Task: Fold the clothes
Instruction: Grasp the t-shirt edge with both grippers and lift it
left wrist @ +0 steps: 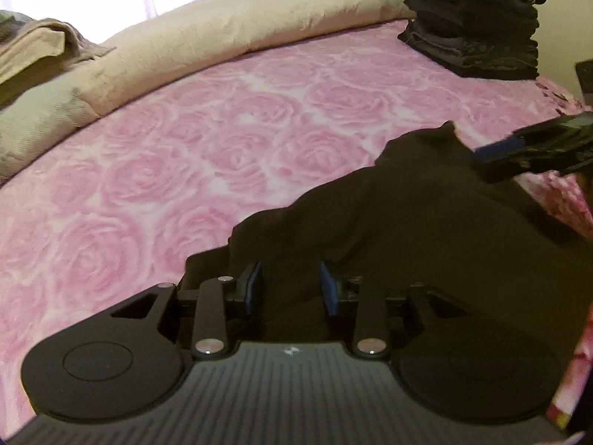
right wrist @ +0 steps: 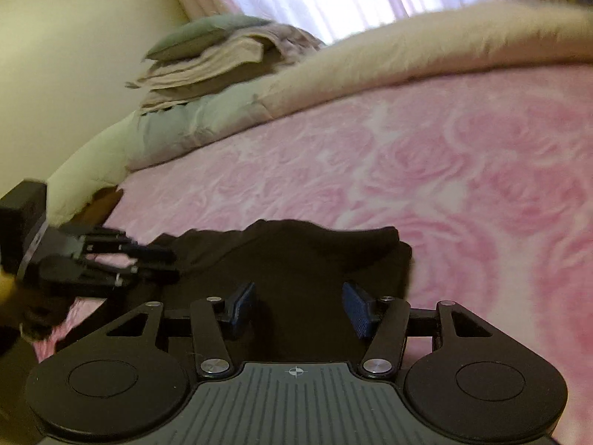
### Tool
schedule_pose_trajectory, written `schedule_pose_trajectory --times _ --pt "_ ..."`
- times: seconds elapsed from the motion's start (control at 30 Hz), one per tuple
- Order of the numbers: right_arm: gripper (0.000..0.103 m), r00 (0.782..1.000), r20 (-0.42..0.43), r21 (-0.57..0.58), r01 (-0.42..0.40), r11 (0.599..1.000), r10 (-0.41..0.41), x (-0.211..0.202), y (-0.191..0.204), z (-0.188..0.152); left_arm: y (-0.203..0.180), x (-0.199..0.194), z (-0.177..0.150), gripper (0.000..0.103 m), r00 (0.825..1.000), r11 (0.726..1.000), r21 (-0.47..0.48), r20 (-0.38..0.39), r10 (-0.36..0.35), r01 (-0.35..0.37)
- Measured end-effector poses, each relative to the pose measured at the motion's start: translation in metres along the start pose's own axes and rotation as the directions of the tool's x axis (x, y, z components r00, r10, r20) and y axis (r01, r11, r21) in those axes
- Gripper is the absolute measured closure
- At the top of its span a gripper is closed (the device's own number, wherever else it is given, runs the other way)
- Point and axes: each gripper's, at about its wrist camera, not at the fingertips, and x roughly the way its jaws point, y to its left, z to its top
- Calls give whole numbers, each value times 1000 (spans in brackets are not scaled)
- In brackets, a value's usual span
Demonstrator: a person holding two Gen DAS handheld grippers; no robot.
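Note:
A black garment (left wrist: pixel 400 215) lies crumpled on the pink rose-patterned bedspread (left wrist: pixel 185 141). My left gripper (left wrist: pixel 291 285) is open just above the garment's near edge, with cloth between and under its blue pads. My right gripper (right wrist: pixel 298 306) is open too, over the same black garment (right wrist: pixel 296 256). The right gripper also shows in the left wrist view (left wrist: pixel 519 152) at the garment's far right side. The left gripper shows in the right wrist view (right wrist: pixel 148 259) at the garment's left end.
A tall stack of folded dark clothes (left wrist: pixel 478 18) stands at the bed's far right. A cream duvet (left wrist: pixel 241 33) is rolled along the far edge, with folded beige linens and a grey pillow (right wrist: pixel 207 55) at the far left by the wall.

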Motion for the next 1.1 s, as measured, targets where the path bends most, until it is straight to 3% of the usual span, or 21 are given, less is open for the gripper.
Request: schedule_pose_trajectory --times 0.1,0.2,0.33,0.43,0.5,0.63,0.73,0.87,0.93,1.0,1.03,1.07,1.1 --pt "47 997 -2 -6 -78 997 78 -31 18 -19 -19 -32 -12 75 999 1000 13 29 -14 14" --pt "47 992 -55 -38 -116 993 113 -47 38 -48 -42 -53 -35 75 999 999 13 22 -48 47" --pt "47 994 -101 -84 -47 995 39 -67 46 -80 -71 -81 -73 75 1000 997 81 5 3 -3" --pt "46 994 -89 -255 42 966 -67 -84 64 -91 -96 -105 -99 67 997 976 207 42 61 -69" --pt "46 985 -80 -426 106 898 -154 -86 82 -102 -115 -116 -114 48 994 941 320 67 88 -105" --pt "46 957 -51 -709 166 686 -285 -74 118 -131 -145 -107 -141 47 977 823 529 73 200 -208" --pt "46 943 -6 -844 174 508 -332 -57 142 -152 -153 -93 -154 48 950 727 624 91 299 -288" --pt "47 933 -6 -890 160 427 -361 -35 153 -157 -148 -74 -163 60 915 622 701 112 387 -349" --pt "47 919 8 -918 163 361 -394 -26 155 -162 -143 -63 -167 67 896 565 739 117 429 -367" --pt "47 908 17 -937 160 310 -418 -17 151 -166 -137 -55 -169 85 892 547 758 101 440 -356" --pt "51 904 29 -944 165 286 -427 -14 148 -169 -135 -54 -170 88 893 545 762 94 440 -349" --pt "77 895 41 -951 171 256 -445 -12 143 -171 -134 -53 -171 91 895 547 763 91 437 -345" --pt "85 883 52 -959 175 224 -467 -11 138 -173 -133 -53 -171 94 898 560 755 83 433 -340"
